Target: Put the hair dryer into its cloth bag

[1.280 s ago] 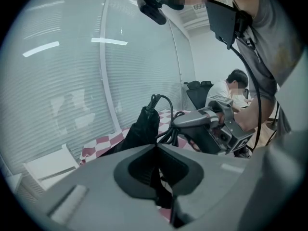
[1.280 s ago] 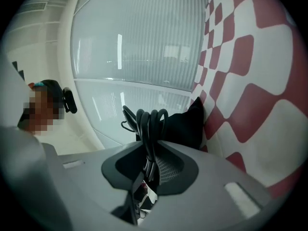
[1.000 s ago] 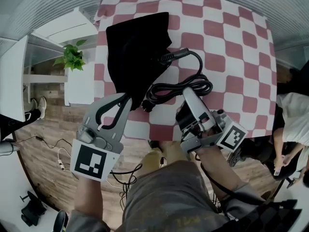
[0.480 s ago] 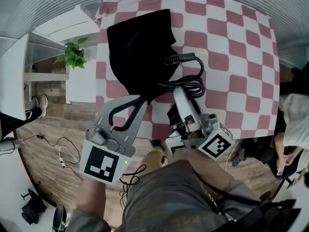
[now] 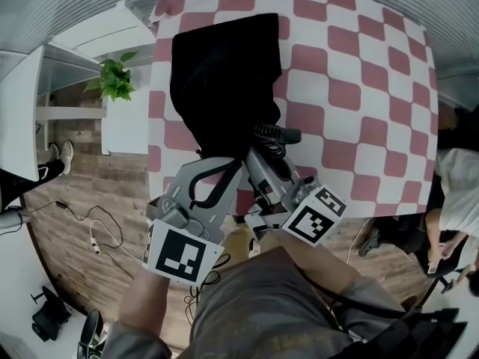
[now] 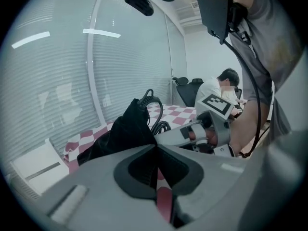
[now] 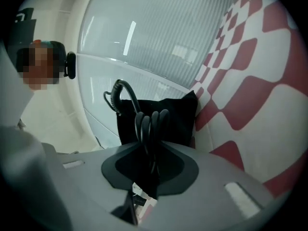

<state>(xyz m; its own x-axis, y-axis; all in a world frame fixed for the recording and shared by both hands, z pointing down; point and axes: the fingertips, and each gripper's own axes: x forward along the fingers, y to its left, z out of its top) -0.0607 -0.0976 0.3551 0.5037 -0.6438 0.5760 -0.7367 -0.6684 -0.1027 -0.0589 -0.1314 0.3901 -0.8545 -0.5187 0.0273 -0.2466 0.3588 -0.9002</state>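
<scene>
The black cloth bag (image 5: 224,81) lies on the red-and-white checked table (image 5: 352,58). My left gripper (image 5: 224,167) is shut on the bag's near edge and lifts it; black cloth (image 6: 122,134) sits between the jaws in the left gripper view. My right gripper (image 5: 258,155) is right beside it, shut on the hair dryer's coiled black cord (image 5: 275,134). The cord loops (image 7: 147,124) stand up from its jaws, just in front of the bag (image 7: 178,114). I cannot see the hair dryer's body.
A potted plant (image 5: 114,84) and a white shelf unit (image 5: 120,126) stand left of the table. A seated person (image 5: 456,178) is at the right edge. Cables (image 5: 90,230) lie on the wooden floor below the table's near edge.
Both grippers have moved forward and closer together. The right one has carried the cord off the table, left to the bag's near edge, and the left one has lifted that edge.
</scene>
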